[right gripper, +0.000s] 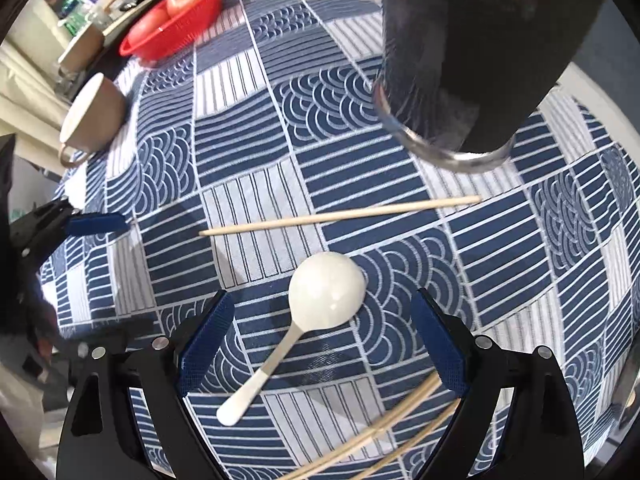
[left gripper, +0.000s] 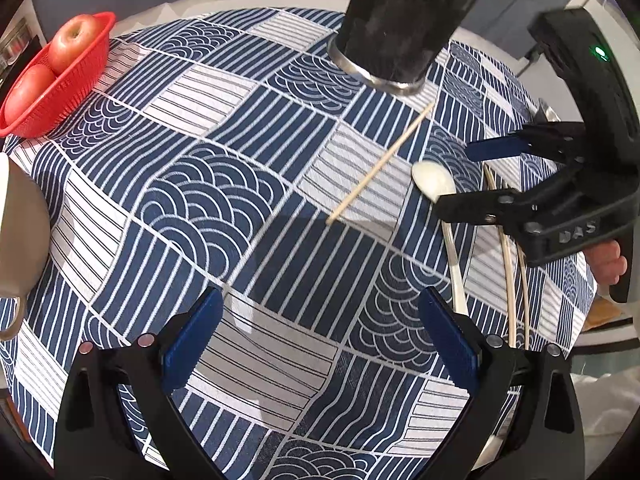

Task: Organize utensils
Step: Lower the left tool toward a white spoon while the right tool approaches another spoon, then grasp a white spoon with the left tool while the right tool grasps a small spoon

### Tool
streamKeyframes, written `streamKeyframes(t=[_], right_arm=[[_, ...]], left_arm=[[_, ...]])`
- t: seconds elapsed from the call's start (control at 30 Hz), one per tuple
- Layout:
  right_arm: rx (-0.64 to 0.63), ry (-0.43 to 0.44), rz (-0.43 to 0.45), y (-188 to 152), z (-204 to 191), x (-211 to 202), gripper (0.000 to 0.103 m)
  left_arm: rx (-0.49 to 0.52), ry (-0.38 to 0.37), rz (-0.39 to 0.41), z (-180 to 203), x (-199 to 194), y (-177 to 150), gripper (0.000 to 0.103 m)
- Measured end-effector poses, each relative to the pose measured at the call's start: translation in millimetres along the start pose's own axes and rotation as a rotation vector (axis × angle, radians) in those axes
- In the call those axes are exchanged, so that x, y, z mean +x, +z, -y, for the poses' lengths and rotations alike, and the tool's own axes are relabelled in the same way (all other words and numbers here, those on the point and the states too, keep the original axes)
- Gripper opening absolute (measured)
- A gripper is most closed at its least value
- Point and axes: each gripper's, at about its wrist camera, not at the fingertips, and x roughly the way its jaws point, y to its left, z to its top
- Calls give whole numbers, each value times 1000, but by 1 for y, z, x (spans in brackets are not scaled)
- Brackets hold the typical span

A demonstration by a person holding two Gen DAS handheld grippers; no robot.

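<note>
Right wrist view first: the right gripper [right gripper: 322, 338] hangs over the desk [right gripper: 248, 168] with its blue-padded fingers [right gripper: 208, 336] spread wide, gripping nothing. Between them, down on the blue-and-white patterned cloth, lies the white plastic spoon [right gripper: 326, 290], bowl towards the tall dark cylindrical holder with a metal rim [right gripper: 460, 80], handle running back towards the camera. The pads stand clear of it on either side.

Just past the spoon's bowl, between spoon and holder, a single pale wooden chopstick [right gripper: 340, 215] lies crosswise on the cloth. On the near side of the spoon, a loose bunch of thin wooden sticks [right gripper: 400, 416] runs under the right-hand finger.

Over to the left wrist view: the left gripper [left gripper: 320, 340] is also released, fingers [left gripper: 192, 340] apart, bare cloth beneath them and nothing caught. From here the holder [left gripper: 404, 24] stands upright at the far side, the lone chopstick [left gripper: 380, 164] slants away from its base, and the spoon [left gripper: 434, 180] sits beyond that, partly under the other gripper [left gripper: 476, 176].

Well away from the holder, a red plastic mesh basket [left gripper: 76, 84] holds two red apples [left gripper: 76, 42] at the desk's far edge, and a beige ceramic mug [right gripper: 94, 114] stands near it.
</note>
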Motion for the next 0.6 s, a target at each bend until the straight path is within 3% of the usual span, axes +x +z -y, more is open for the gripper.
streamKeyframes(t=[0.17,0.27,0.3,0.33,0.6], right_arm=[[-24,-80,-29,-4,-11,16,74],[-34,-144,-22,-6,-15,13,54],[-23,-144,-21,-5,-13,11,38],[1,-139,-27,-4,-9,10,39],[255,144,-18,-7,41,4,38]], left_arm=[[23,-6,-17,7,7,-4,96],[24,-29,-27,12,13,-6,96],[23,-34,-32,14,16,-6,96],[22,-35,-32,16,18,-6,96],[68,-78,-33,44,26,4,96]])
